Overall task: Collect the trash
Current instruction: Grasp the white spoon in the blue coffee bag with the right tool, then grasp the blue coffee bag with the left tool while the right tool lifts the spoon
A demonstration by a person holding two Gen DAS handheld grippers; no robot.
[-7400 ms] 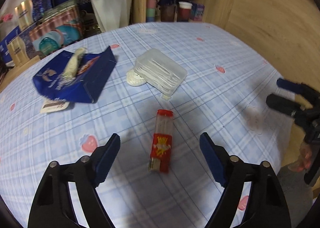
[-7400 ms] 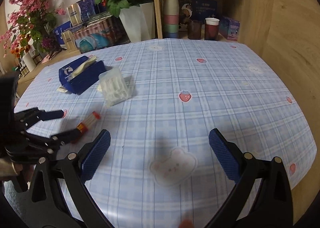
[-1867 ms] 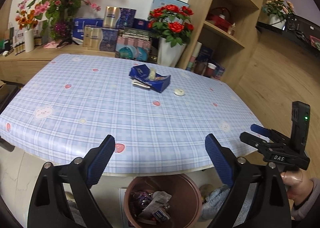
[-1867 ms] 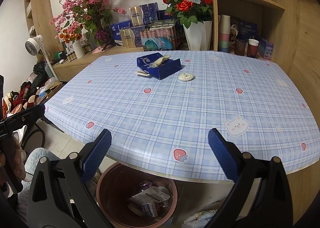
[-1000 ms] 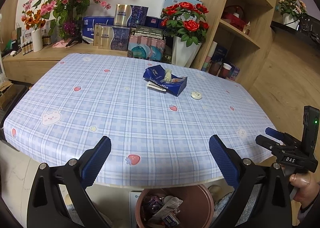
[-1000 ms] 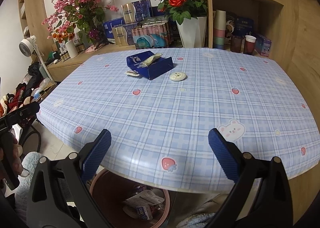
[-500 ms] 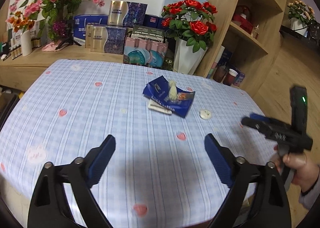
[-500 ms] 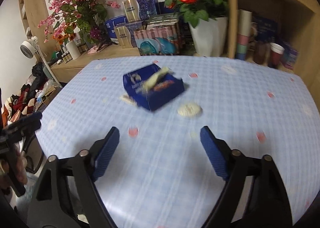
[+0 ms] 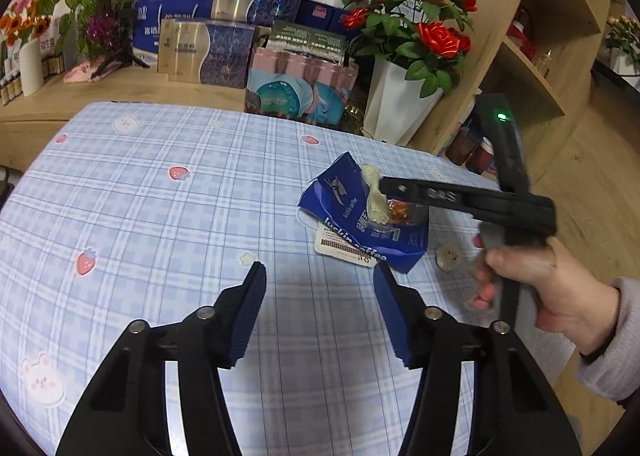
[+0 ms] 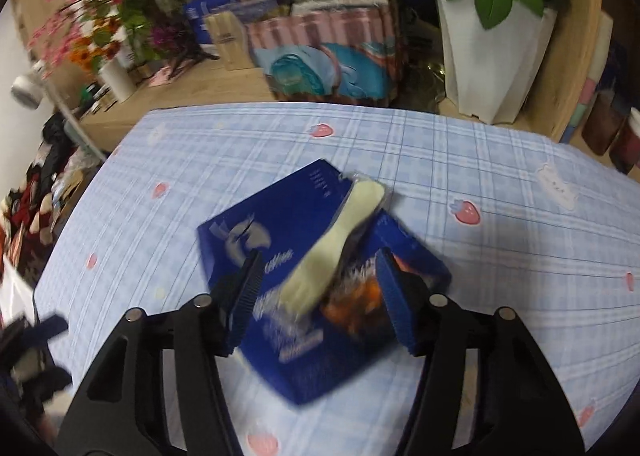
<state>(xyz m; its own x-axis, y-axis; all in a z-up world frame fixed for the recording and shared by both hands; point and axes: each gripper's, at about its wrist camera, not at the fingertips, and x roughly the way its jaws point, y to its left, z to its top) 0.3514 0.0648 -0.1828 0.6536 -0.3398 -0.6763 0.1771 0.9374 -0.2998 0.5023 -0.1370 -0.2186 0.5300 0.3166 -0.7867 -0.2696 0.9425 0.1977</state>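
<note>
step: approach to the next trash item; nothing is gripped yet.
target: blue coffee box (image 10: 304, 280) lies crumpled on the checked tablecloth (image 9: 160, 216), with a pale cream wrapper (image 10: 340, 244) lying across its top; a white label card (image 9: 344, 246) is seen tucked under its near edge.
right gripper (image 10: 320, 296): half-wide, jaws closing; wrapper and box top sit between the pads, no pad contact is seen (frame blurred).
left gripper (image 9: 318, 304): half-wide, jaws closing on nothing; held over bare cloth just short of the box.
also left: small round white disc (image 9: 448, 256) beside the box, near the person's hand (image 9: 532, 280).
next: right pads to be brought down around the wrapper or box edge, squeeze finished, then a lift. Thin crumpled card is judged likely to slip or shed the wrapper; a firm bite is called for.
</note>
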